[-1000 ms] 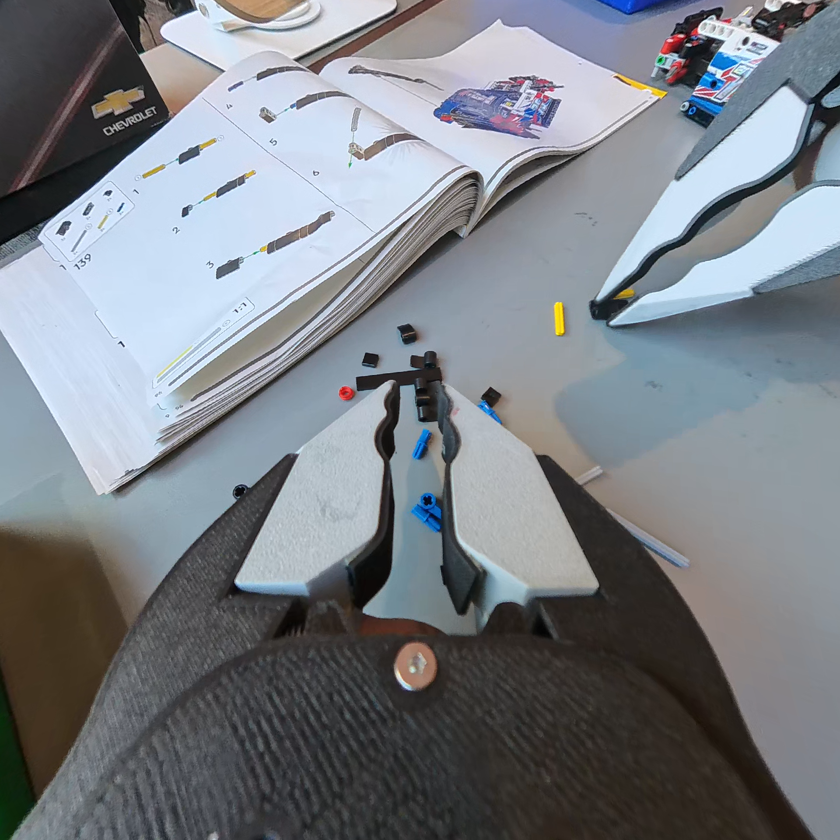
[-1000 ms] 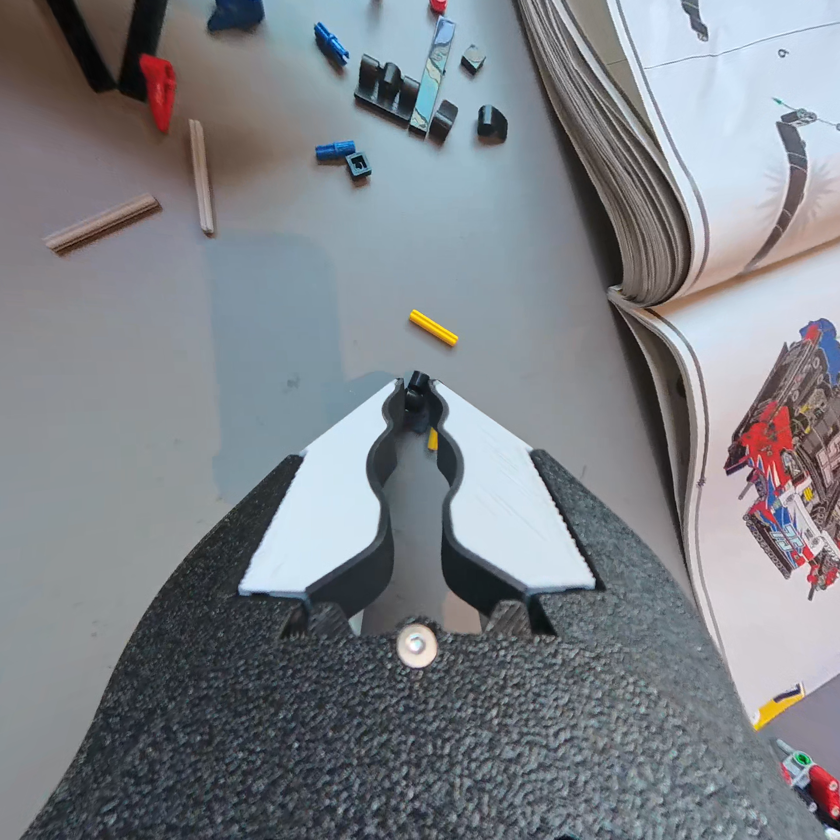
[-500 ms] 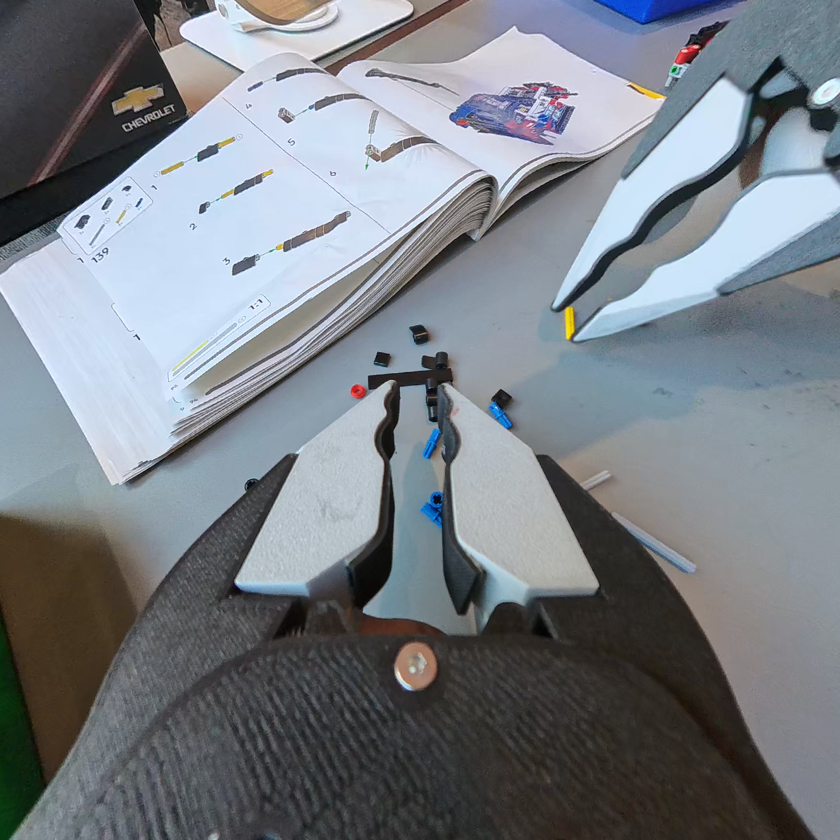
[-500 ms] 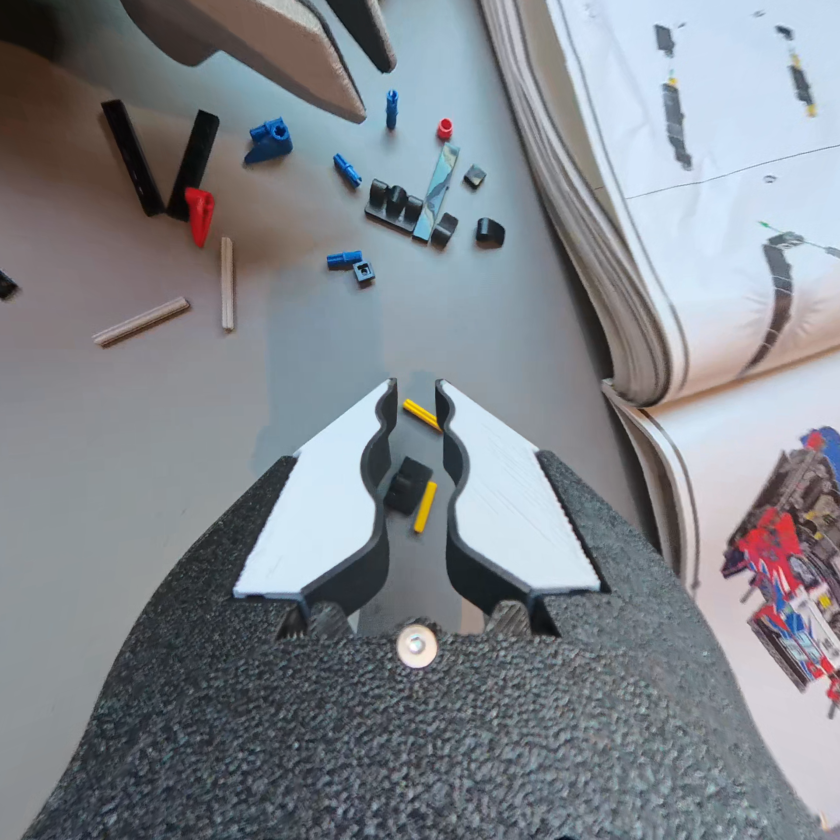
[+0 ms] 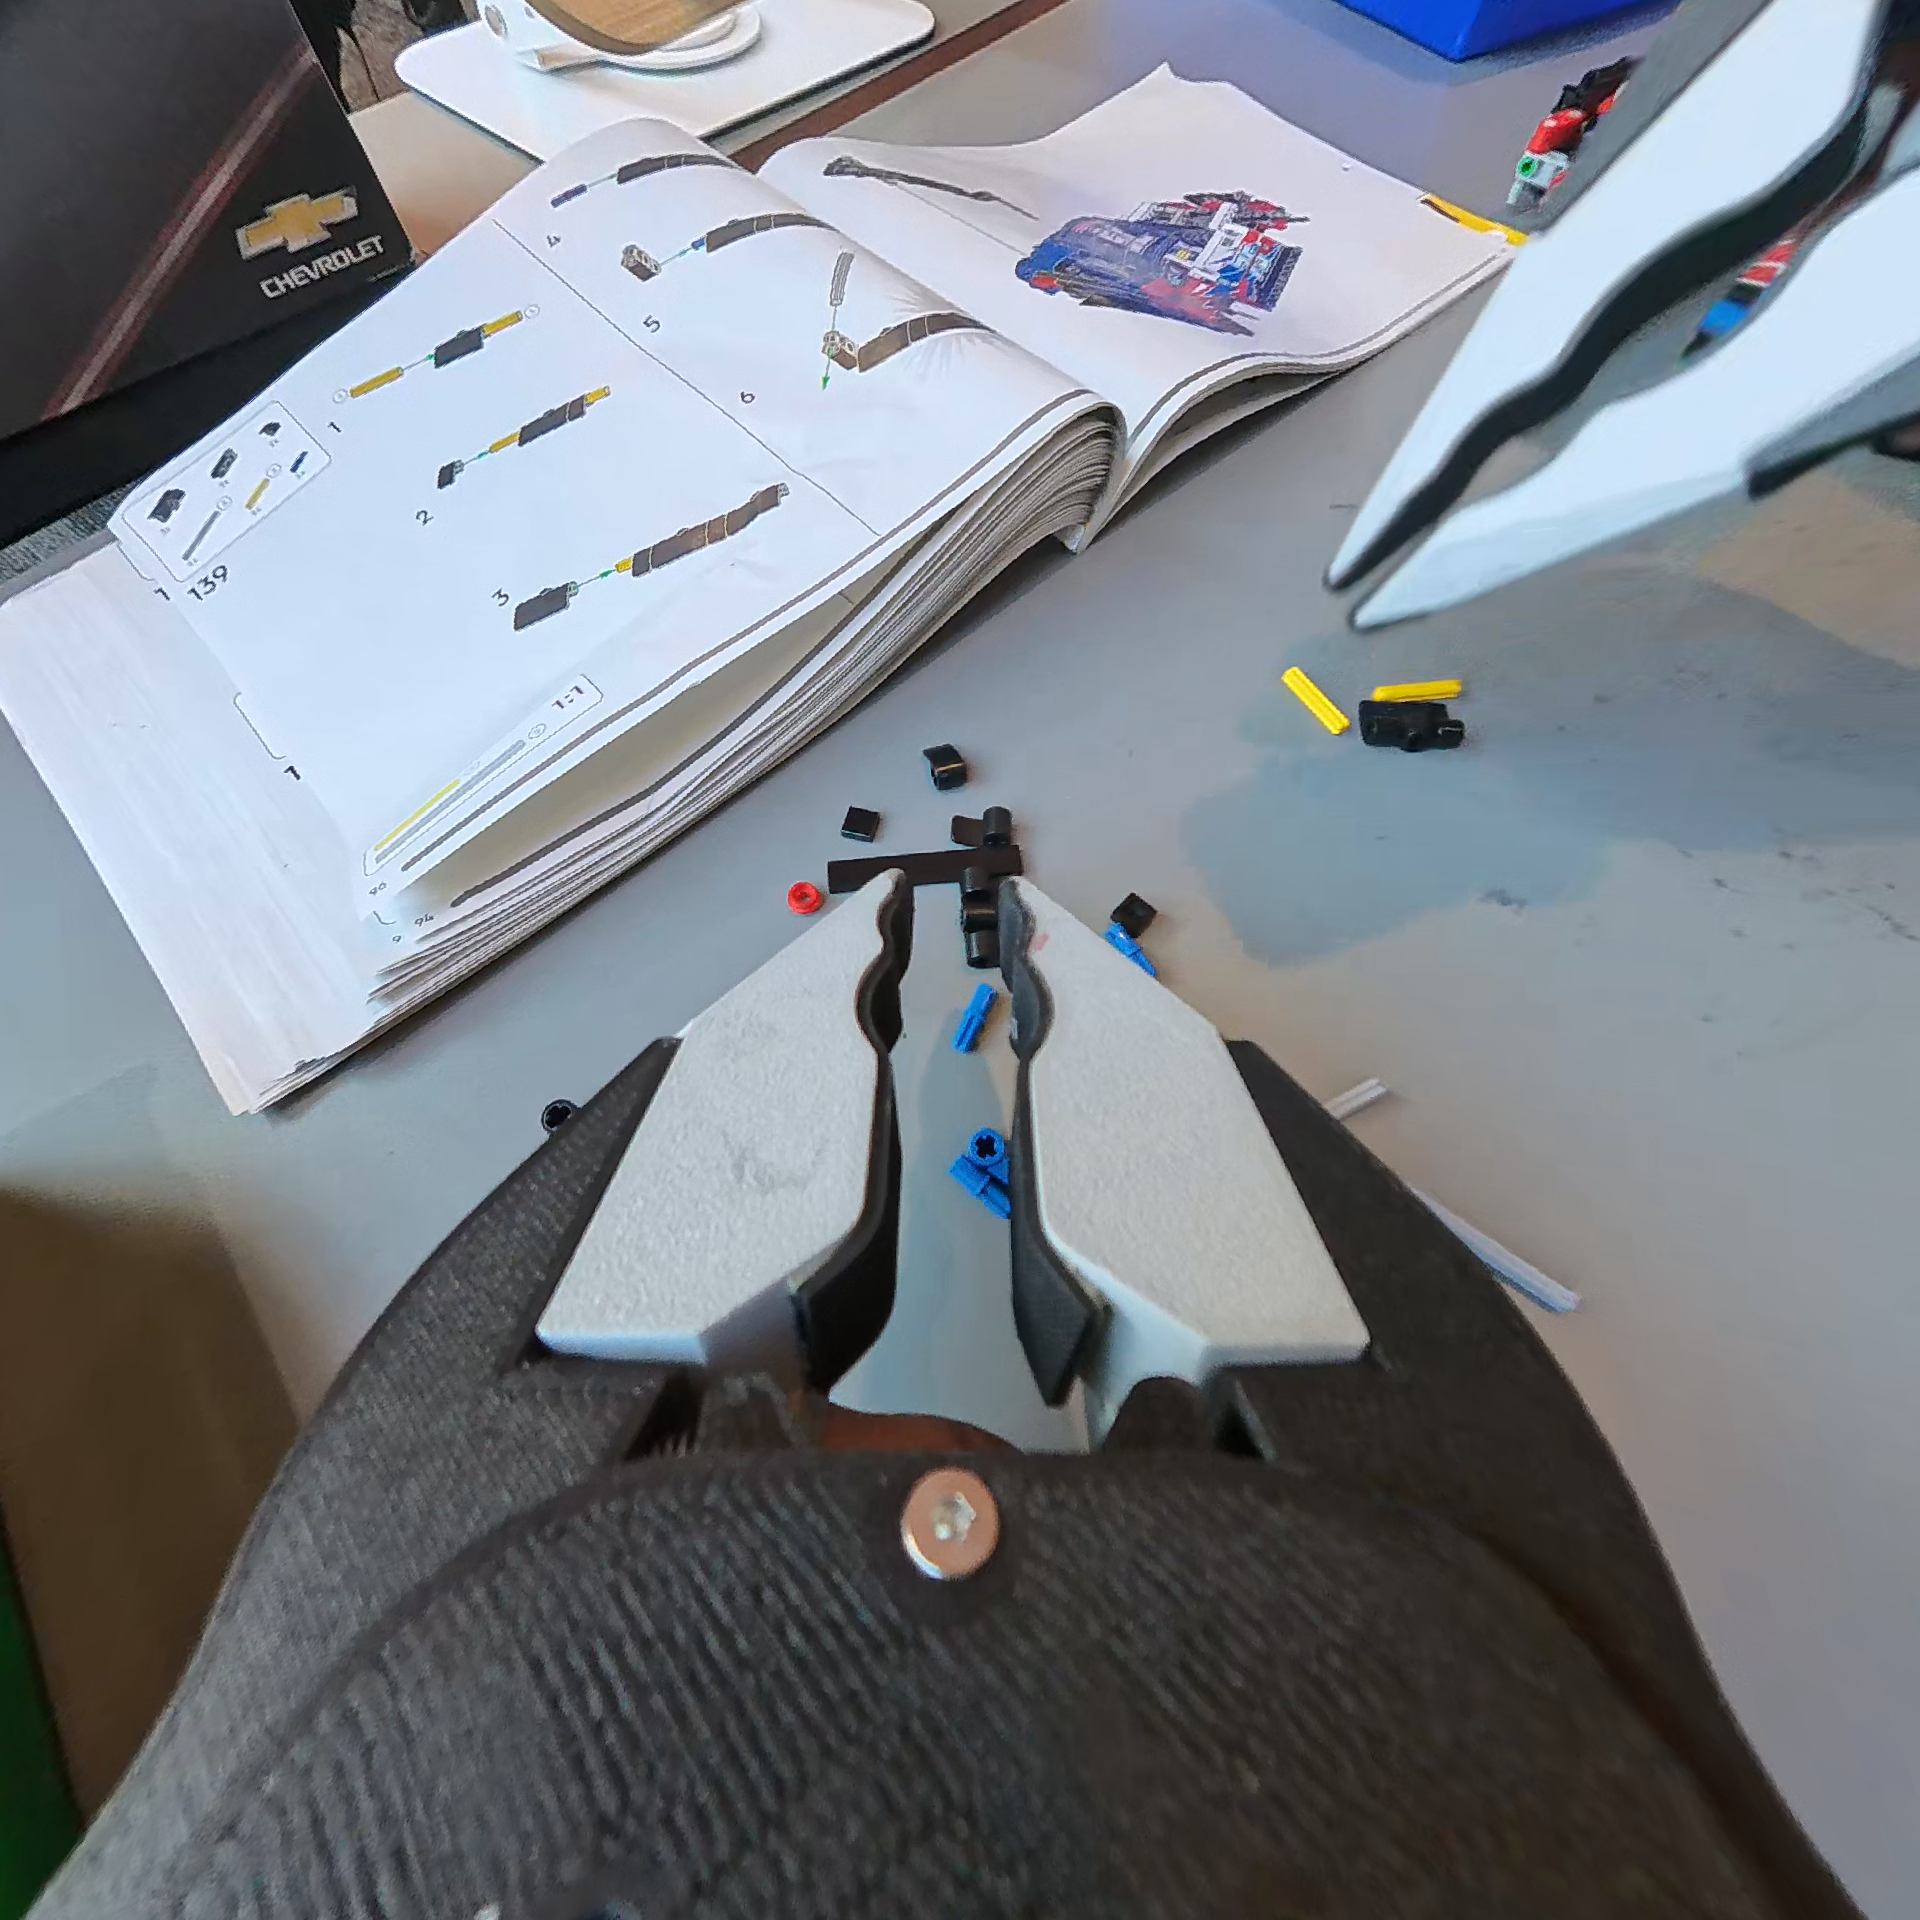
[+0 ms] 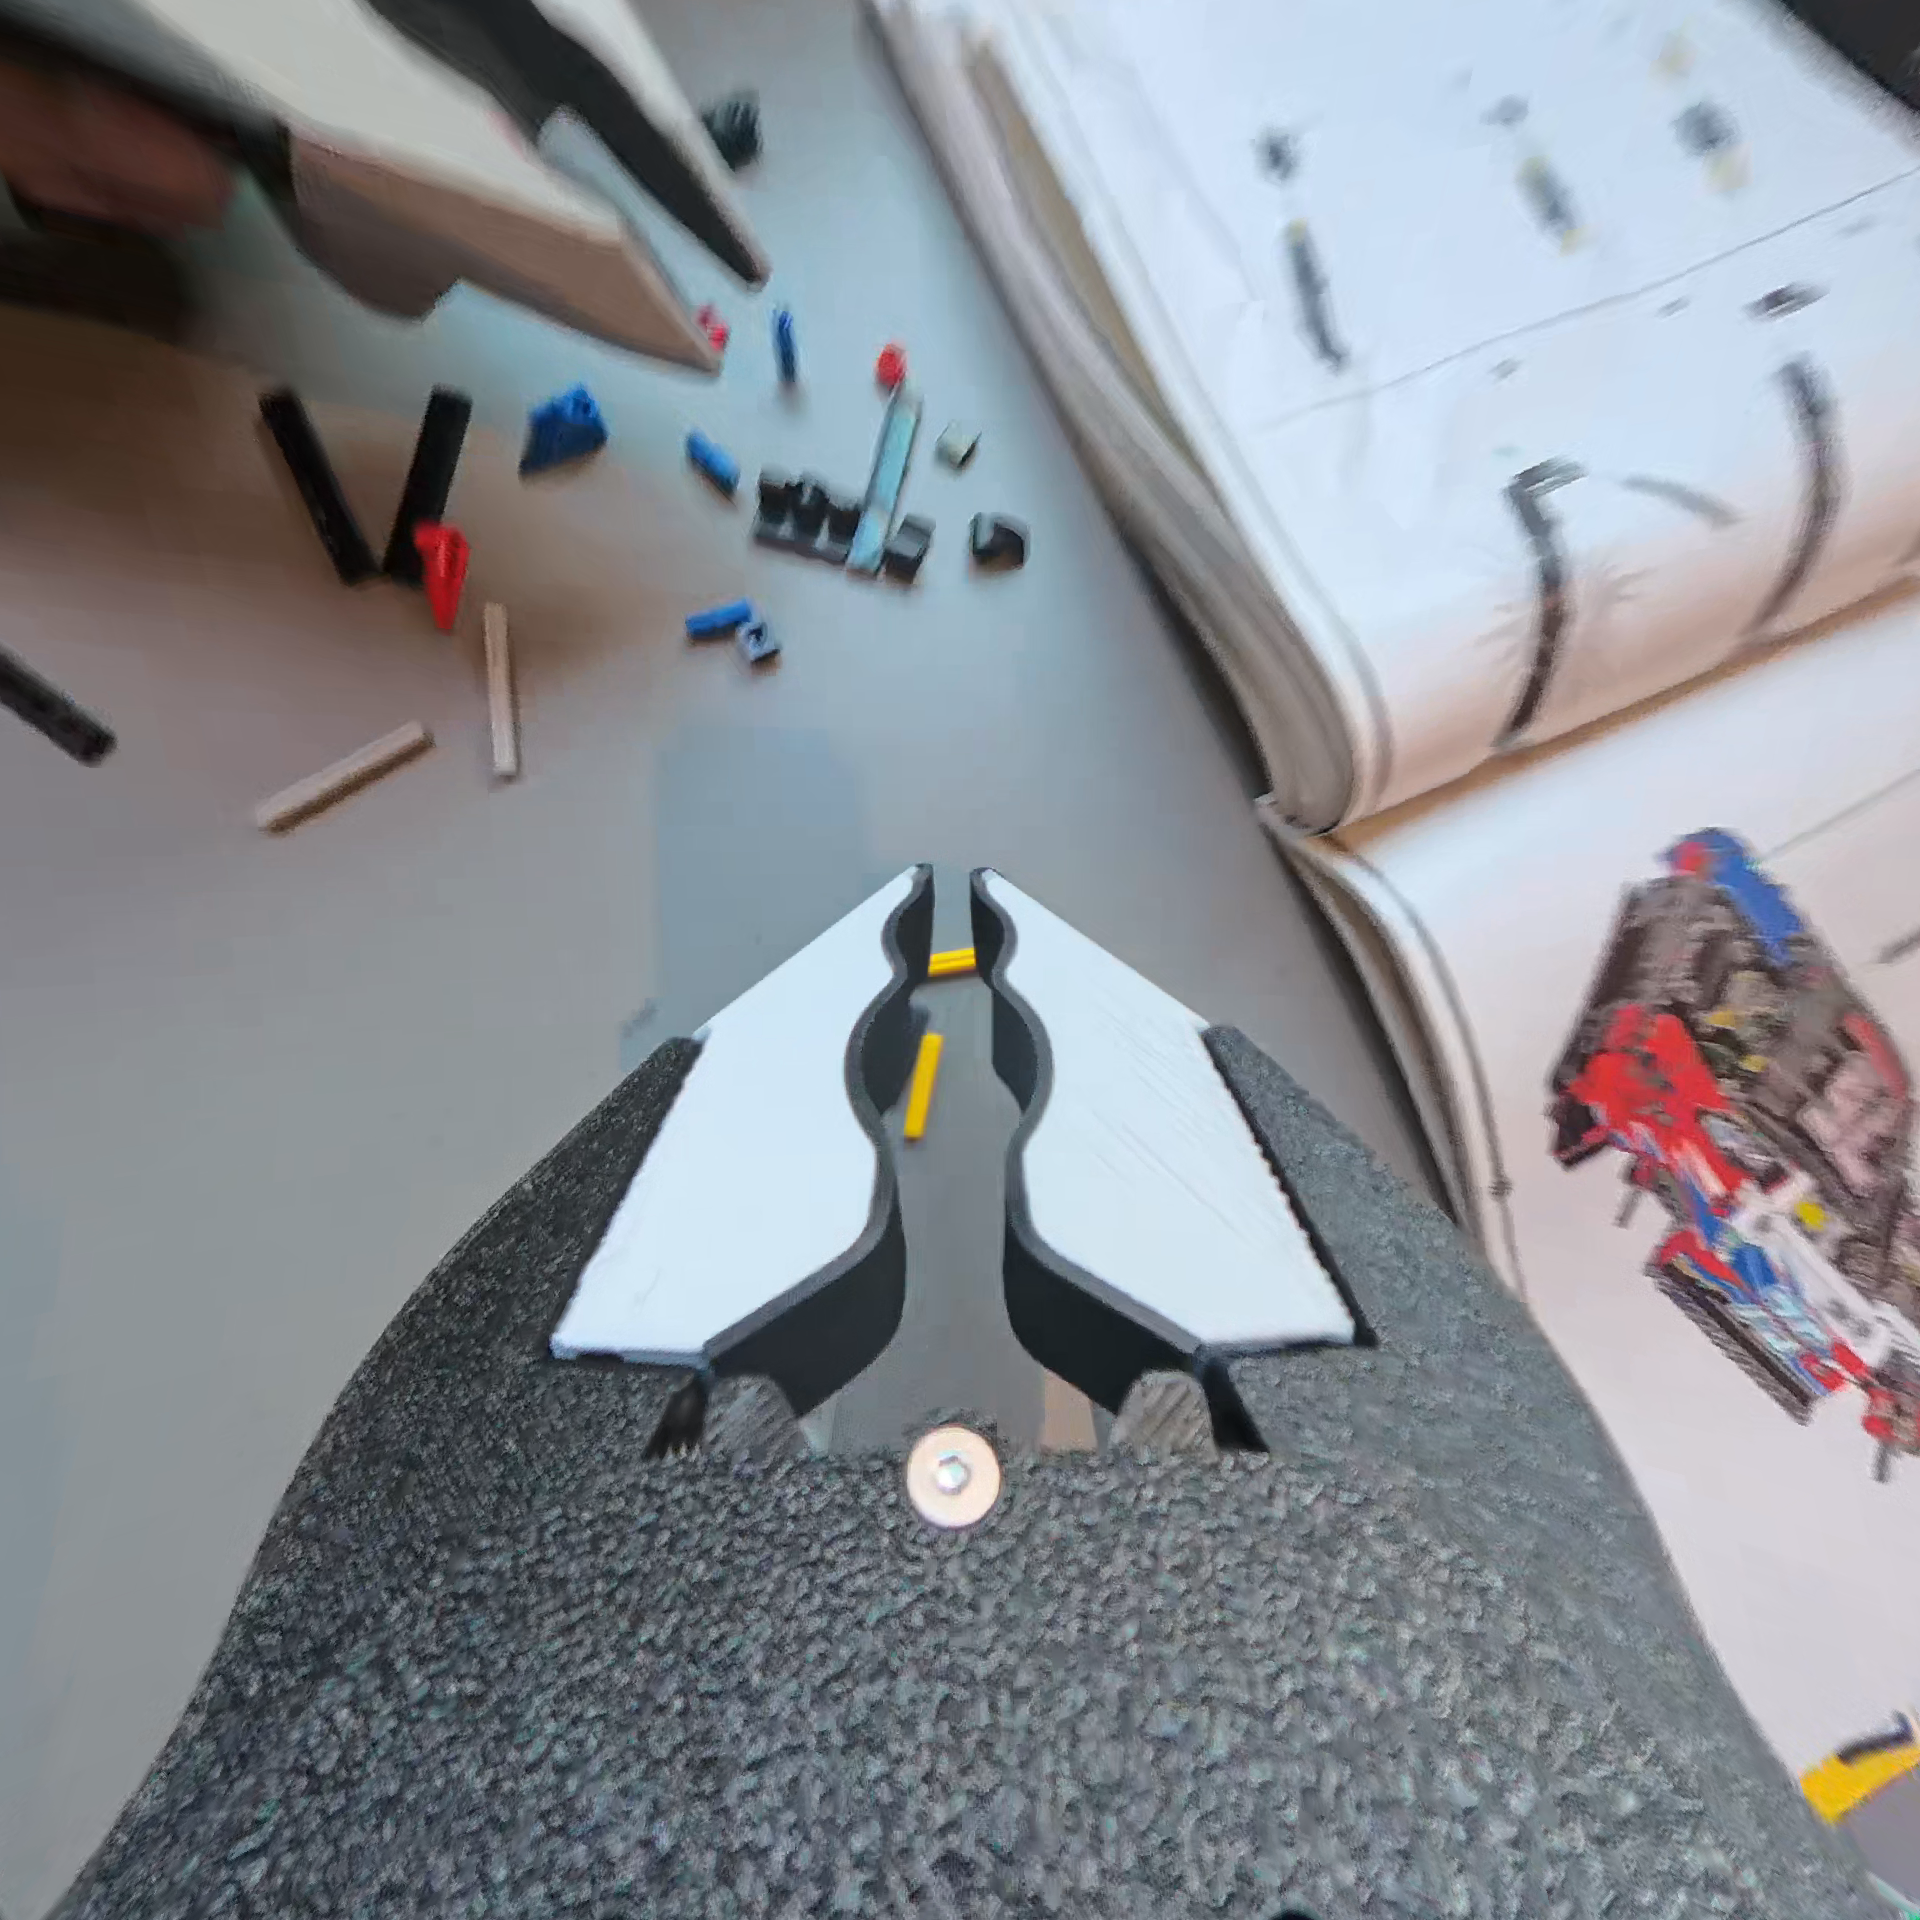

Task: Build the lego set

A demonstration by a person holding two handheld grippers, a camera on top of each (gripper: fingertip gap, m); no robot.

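Note:
My left gripper (image 5: 951, 891) is slightly open and empty, low over a cluster of small black pieces (image 5: 971, 862) and blue pins (image 5: 975, 1016) on the grey table. My right gripper (image 6: 951, 875) hovers above the table, jaws narrowly apart, holding nothing; it also shows in the left wrist view (image 5: 1351, 601). Below it lie two yellow axles (image 5: 1309, 698) (image 5: 1415, 688) and a black connector (image 5: 1408, 724). In the right wrist view the axles (image 6: 922, 1081) show between the fingers; the connector is hidden. The left gripper (image 6: 732, 317) shows at upper left.
An open instruction booklet (image 5: 623, 468) lies left and behind the pieces. A black box (image 5: 156, 208) and a white tray (image 5: 665, 52) stand at the back. A partly built car (image 5: 1558, 135) is at far right. Black beams (image 6: 312, 488) and grey axles (image 6: 499, 707) lie scattered. My hands' fingertips stand some 12 centimetres from each other. My left tips are about 15 centimetres from the black connector (image 5: 1408, 724), my right tips only 5 centimetres.
My right gripper opened, let go of the black connector with its yellow axle, and rose up and back. Those pieces now lie on the table. My left gripper barely moved.

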